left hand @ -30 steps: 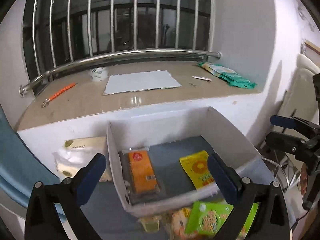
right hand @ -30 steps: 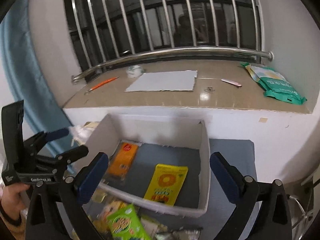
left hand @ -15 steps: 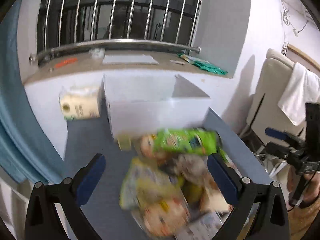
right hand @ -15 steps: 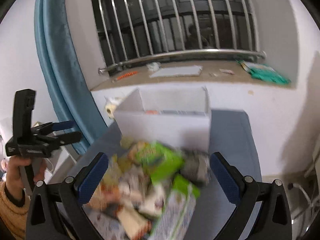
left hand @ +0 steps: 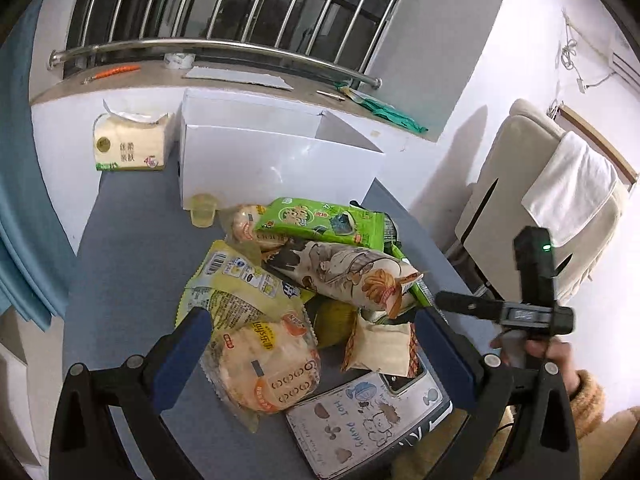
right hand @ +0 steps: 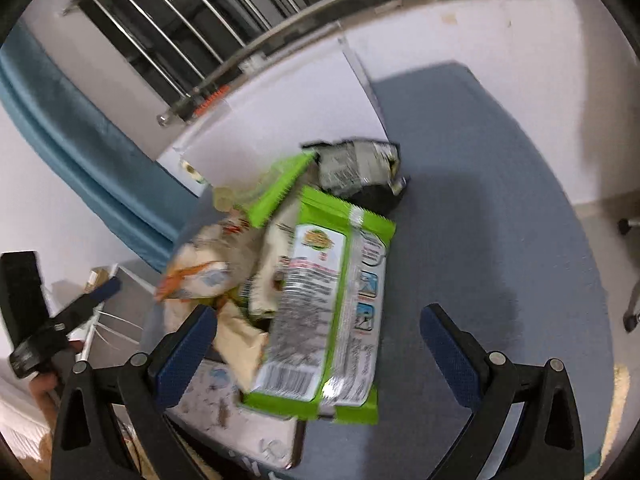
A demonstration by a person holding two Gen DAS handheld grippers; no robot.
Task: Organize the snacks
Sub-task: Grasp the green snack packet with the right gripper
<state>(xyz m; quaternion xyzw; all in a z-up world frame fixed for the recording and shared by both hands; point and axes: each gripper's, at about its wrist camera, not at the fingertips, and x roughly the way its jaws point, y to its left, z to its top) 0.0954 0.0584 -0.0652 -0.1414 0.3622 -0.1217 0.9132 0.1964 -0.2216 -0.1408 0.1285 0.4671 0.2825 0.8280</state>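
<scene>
Crinkly foil snack packets (left hand: 320,280) heap beneath both wide-spread, unladen hand-held grippers (left hand: 312,336) (right hand: 318,334).

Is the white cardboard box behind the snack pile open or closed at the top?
Open. In the left wrist view the white cardboard box has no lid; its inner back wall shows above the front wall. Its contents are hidden.

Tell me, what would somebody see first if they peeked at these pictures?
First comes the messy heap of snack packets on the blue-grey table, with a bright green packet at the back of the pile and a clear bag of round rice crackers at the front. Behind the heap stands a big white box, with a pack of tissues to its left.
</scene>
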